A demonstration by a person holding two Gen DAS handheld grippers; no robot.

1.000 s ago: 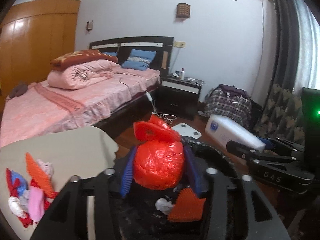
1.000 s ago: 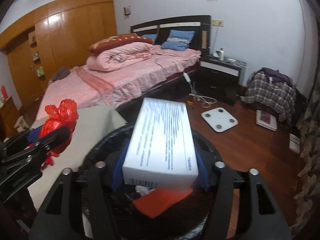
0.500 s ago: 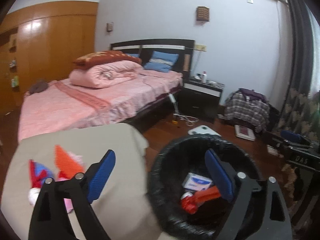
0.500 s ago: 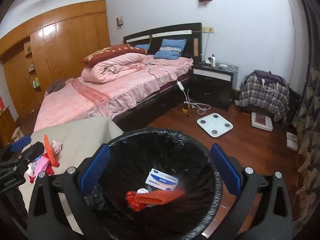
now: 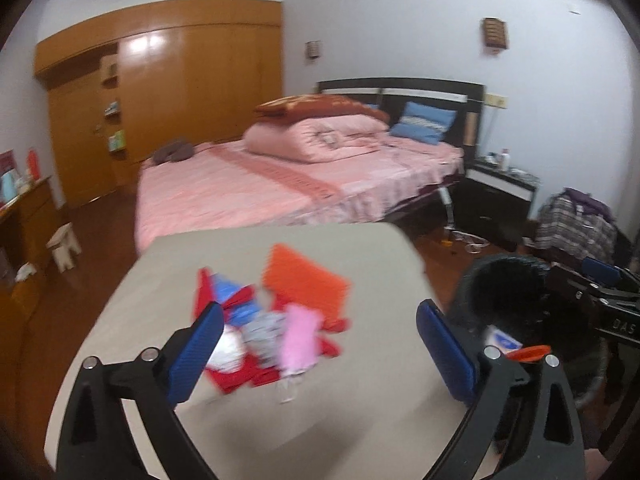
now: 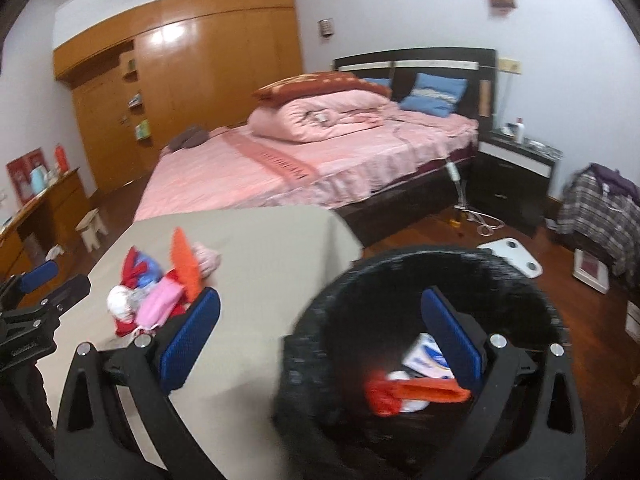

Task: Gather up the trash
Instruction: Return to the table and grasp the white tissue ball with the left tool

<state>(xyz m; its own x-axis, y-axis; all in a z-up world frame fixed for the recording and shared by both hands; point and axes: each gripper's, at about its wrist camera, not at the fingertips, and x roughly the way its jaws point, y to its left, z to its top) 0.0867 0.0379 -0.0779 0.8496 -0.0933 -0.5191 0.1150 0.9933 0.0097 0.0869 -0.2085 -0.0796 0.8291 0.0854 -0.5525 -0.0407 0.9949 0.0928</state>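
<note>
The beige desk (image 5: 248, 420) carries a trash pile (image 5: 276, 320) near its middle. At the desk's 3 o'clock edge stands the black-lined bin (image 6: 500, 276); inside lie a white box (image 6: 424, 356) and a red bag (image 6: 384, 396), its orange strip's long axis running 9 to 3 o'clock. The left tongs (image 5: 320, 344) are still opening, empty, the pile beyond them. The right tongs (image 6: 320, 332) gape wide, empty, over the bin's rim.
</note>
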